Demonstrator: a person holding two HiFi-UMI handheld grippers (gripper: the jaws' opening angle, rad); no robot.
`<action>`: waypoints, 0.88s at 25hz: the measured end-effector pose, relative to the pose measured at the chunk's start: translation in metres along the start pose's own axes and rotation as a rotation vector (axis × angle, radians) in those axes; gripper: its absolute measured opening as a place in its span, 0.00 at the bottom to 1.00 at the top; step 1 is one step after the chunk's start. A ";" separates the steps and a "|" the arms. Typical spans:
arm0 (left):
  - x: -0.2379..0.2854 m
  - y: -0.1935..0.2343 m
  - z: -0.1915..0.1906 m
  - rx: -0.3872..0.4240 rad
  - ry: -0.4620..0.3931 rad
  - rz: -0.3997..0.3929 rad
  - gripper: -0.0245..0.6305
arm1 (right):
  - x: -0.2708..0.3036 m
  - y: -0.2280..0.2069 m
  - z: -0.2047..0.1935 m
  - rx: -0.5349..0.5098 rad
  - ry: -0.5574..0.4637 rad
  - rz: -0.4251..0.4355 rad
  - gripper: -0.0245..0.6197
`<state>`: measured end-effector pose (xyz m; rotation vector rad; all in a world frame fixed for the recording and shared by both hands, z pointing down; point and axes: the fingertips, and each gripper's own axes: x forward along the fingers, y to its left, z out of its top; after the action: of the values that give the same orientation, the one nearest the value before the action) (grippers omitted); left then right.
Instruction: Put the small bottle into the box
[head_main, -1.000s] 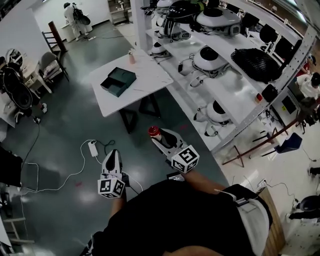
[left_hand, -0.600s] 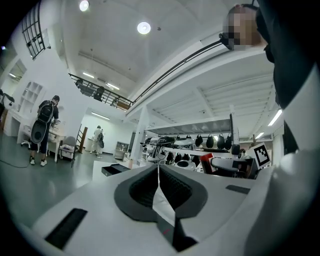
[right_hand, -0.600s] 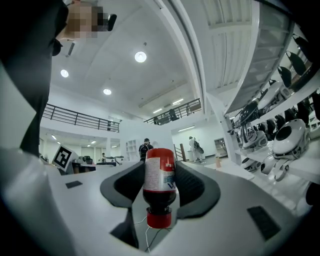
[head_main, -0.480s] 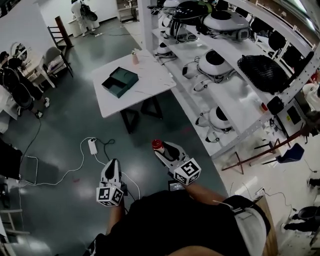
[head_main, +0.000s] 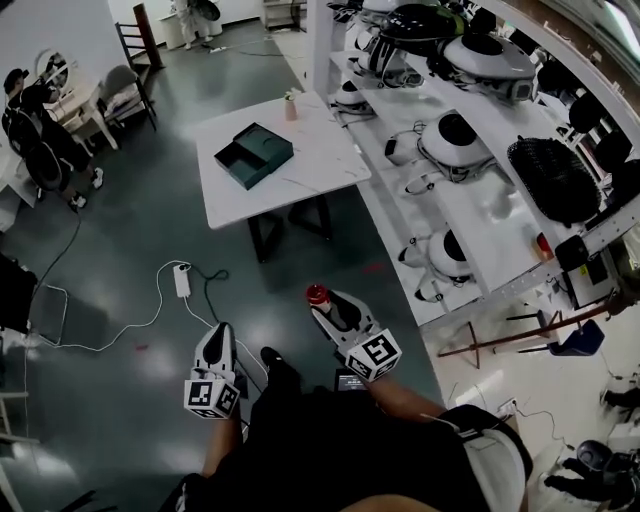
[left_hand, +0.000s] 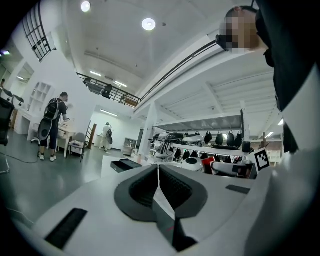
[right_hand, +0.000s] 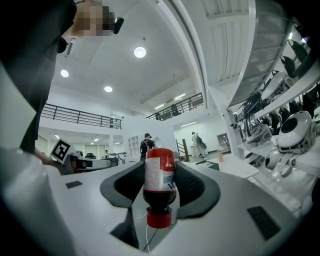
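Note:
A small dark bottle (right_hand: 159, 186) with a red cap and a white label sits between the jaws of my right gripper (right_hand: 159, 180), cap end toward the camera. In the head view the bottle (head_main: 317, 296) sticks out of the right gripper (head_main: 322, 303) above the floor, well short of the table. A dark green open box (head_main: 254, 155) lies on the white table (head_main: 310, 180) ahead. My left gripper (head_main: 217, 340) hangs lower left; its jaws (left_hand: 158, 175) are pressed together with nothing between them. The box (left_hand: 125, 164) shows far off in the left gripper view.
A small pinkish bottle (head_main: 290, 107) stands at the table's far edge. White shelving (head_main: 470, 200) with robot parts runs along the right. A power strip (head_main: 182, 280) and cables lie on the grey floor at left. People stand and sit in the far background.
The table and box have shifted nearer and lower in the head view as the person walks toward them. Both grippers keep their pose, and the bottle stays in the right one.

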<state>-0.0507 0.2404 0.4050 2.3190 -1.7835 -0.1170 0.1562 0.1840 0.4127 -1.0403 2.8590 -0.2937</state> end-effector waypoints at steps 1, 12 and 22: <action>0.008 0.004 0.000 0.002 0.000 -0.005 0.07 | 0.008 -0.005 0.002 -0.007 0.003 -0.006 0.36; 0.119 0.084 0.055 0.074 -0.077 -0.125 0.07 | 0.151 -0.052 0.050 -0.065 -0.038 -0.036 0.36; 0.187 0.154 0.060 0.023 -0.068 -0.201 0.07 | 0.220 -0.083 0.057 -0.054 -0.056 -0.124 0.36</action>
<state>-0.1585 0.0156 0.3925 2.5354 -1.5841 -0.2104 0.0484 -0.0283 0.3708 -1.2179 2.7727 -0.1931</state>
